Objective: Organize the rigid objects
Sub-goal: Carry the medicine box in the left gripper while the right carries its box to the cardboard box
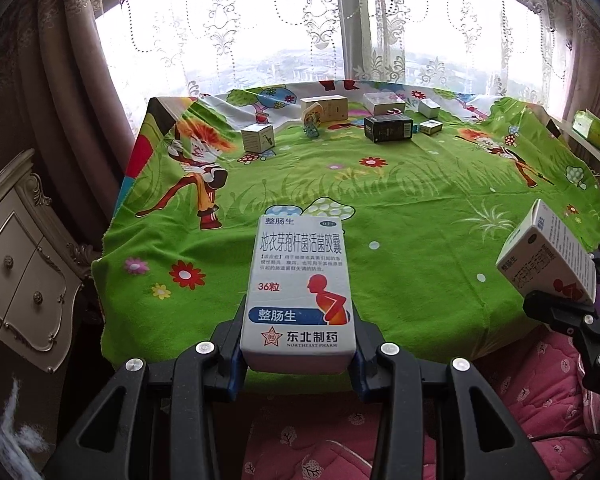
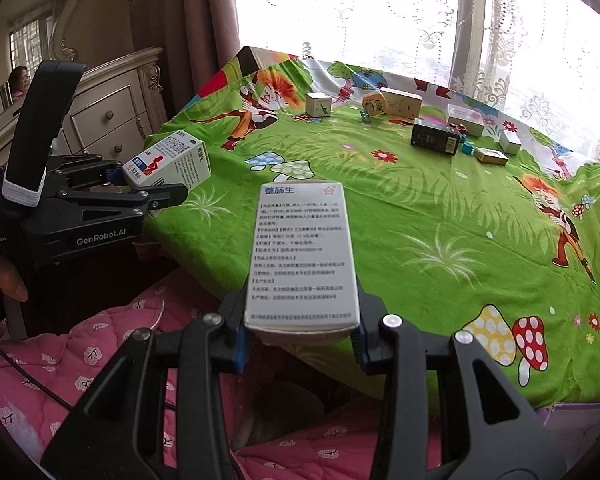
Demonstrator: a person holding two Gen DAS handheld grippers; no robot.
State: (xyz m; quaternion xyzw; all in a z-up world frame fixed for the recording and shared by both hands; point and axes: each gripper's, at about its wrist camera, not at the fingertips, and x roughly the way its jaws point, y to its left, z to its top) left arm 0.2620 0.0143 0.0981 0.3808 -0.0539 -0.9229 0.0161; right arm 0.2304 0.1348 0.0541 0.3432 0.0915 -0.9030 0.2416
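Observation:
My left gripper [image 1: 298,360] is shut on a white medicine box [image 1: 300,280] with a red figure and blue label, held over the near edge of the table. It also shows in the right wrist view [image 2: 168,164], at the left. My right gripper [image 2: 300,340] is shut on a second white medicine box [image 2: 302,256], its text side facing up. That box shows in the left wrist view [image 1: 548,256] at the right edge. Both are held above the green cartoon cloth [image 1: 400,208].
Several small boxes stand at the table's far side: a white cube box [image 1: 258,137], a beige box [image 1: 325,107], a black box [image 1: 388,129], and white boxes [image 1: 384,102]. A cream dresser [image 1: 16,264] stands left. A pink quilt [image 1: 532,400] lies below.

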